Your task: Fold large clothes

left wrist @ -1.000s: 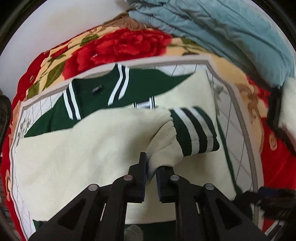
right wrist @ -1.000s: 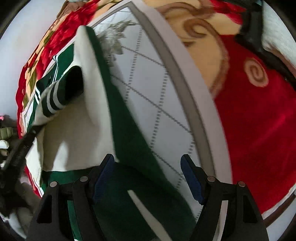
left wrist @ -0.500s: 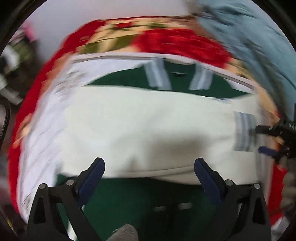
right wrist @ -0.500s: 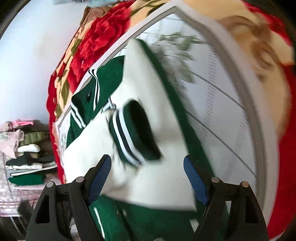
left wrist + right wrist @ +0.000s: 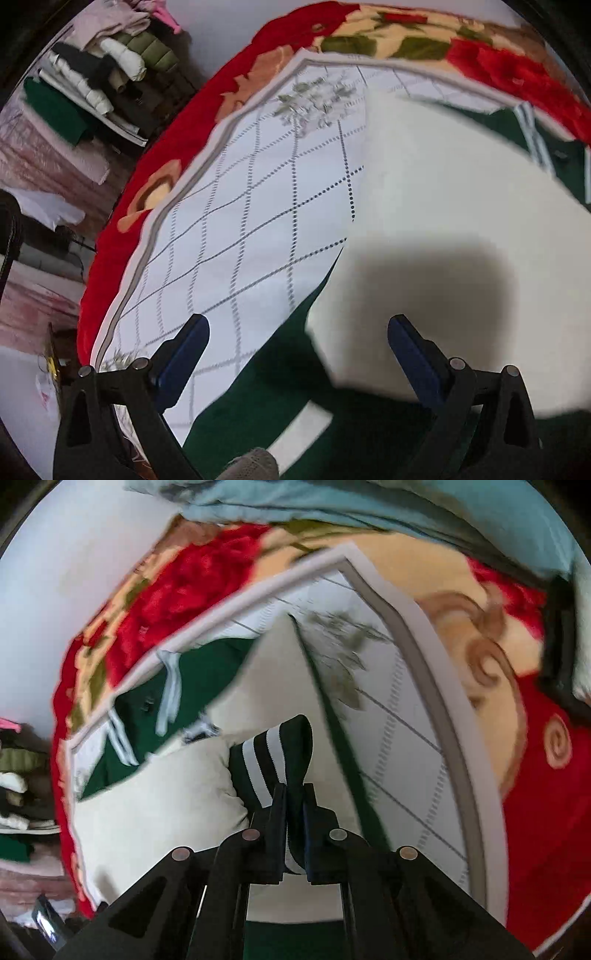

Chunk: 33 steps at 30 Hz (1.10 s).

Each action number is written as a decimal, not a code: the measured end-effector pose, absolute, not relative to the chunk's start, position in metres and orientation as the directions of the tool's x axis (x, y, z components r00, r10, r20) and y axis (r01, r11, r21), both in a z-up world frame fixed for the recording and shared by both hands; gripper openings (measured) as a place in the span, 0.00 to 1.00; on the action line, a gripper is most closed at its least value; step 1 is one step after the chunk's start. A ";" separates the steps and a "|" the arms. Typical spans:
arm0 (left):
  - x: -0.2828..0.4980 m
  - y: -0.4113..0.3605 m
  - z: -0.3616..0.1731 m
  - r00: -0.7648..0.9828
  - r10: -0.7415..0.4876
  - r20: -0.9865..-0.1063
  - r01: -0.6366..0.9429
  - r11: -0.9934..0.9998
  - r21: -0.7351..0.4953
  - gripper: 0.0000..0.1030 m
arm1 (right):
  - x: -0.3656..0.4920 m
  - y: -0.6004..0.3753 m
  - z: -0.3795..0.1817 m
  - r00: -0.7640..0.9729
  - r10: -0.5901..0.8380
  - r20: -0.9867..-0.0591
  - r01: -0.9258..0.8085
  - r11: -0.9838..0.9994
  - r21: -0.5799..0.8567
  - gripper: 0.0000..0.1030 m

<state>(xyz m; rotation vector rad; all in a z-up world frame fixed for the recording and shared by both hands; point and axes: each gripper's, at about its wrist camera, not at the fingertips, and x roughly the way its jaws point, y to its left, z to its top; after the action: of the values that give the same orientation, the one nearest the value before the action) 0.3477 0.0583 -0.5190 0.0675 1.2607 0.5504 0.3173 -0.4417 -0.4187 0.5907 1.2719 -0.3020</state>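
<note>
A green and cream jacket (image 5: 443, 206) lies on a white quilted mat (image 5: 266, 206) on the bed, its cream sleeves folded across the green body. My left gripper (image 5: 298, 334) hangs open over the jacket's lower left edge, nothing between its blue pads (image 5: 184, 354). In the right wrist view the same jacket (image 5: 162, 805) shows its green collar at the upper left. My right gripper (image 5: 294, 794) is shut on the striped green and white cuff (image 5: 275, 753) of one cream sleeve, which stands up out of the jaws.
A red floral blanket (image 5: 207, 587) lies under the mat (image 5: 402, 716). A light blue quilt (image 5: 369, 506) is bunched at the far side. Stacked folded clothes (image 5: 96, 62) sit on shelves left of the bed. A dark object (image 5: 561, 627) lies at the right edge.
My left gripper let go of the cream sleeve, opened wide and swung left to the jacket's edge. My right gripper moved over the striped cuff and shut on it.
</note>
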 end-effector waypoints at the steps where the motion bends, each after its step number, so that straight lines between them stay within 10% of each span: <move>1: 0.358 0.060 -0.531 0.180 0.440 -0.880 -0.350 0.865 0.361 0.96 | 0.316 -0.442 -0.434 0.231 0.130 -0.964 0.516 0.824 0.235 0.08; 6: 0.392 0.078 -0.552 0.145 0.437 -0.888 -0.346 0.863 0.368 1.00 | 0.318 -0.451 -0.475 0.097 0.344 -0.934 0.527 0.778 0.341 0.36; 10: 0.364 0.073 -0.527 0.189 0.425 -0.885 -0.321 0.878 0.354 1.00 | 0.280 -0.463 -0.424 0.136 0.199 -0.971 0.460 0.855 0.239 0.69; 17: 0.314 0.069 -0.539 0.145 0.553 -0.821 -0.220 0.827 0.518 1.00 | 0.247 -0.429 -0.467 -0.121 0.075 -0.990 0.226 0.973 0.046 0.68; 21: 0.344 0.072 -0.568 0.108 0.590 -0.800 -0.208 0.800 0.563 1.00 | 0.258 -0.429 -0.476 -0.072 0.037 -0.997 0.266 0.964 0.017 0.26; 27: 0.351 0.080 -0.570 0.096 0.541 -0.835 -0.245 0.826 0.507 1.00 | 0.228 -0.507 -0.464 0.041 0.121 -0.992 0.649 0.752 0.119 0.26; 33: 0.360 0.083 -0.572 0.087 0.549 -0.831 -0.266 0.817 0.511 1.00 | 0.254 -0.499 -0.465 0.021 0.177 -0.984 0.574 0.804 0.157 0.29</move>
<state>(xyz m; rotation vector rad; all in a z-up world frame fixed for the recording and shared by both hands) 0.3598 0.0835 -0.5715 0.2534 1.3548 0.6161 0.2538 -0.4990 -0.4647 0.6221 1.5464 -0.3400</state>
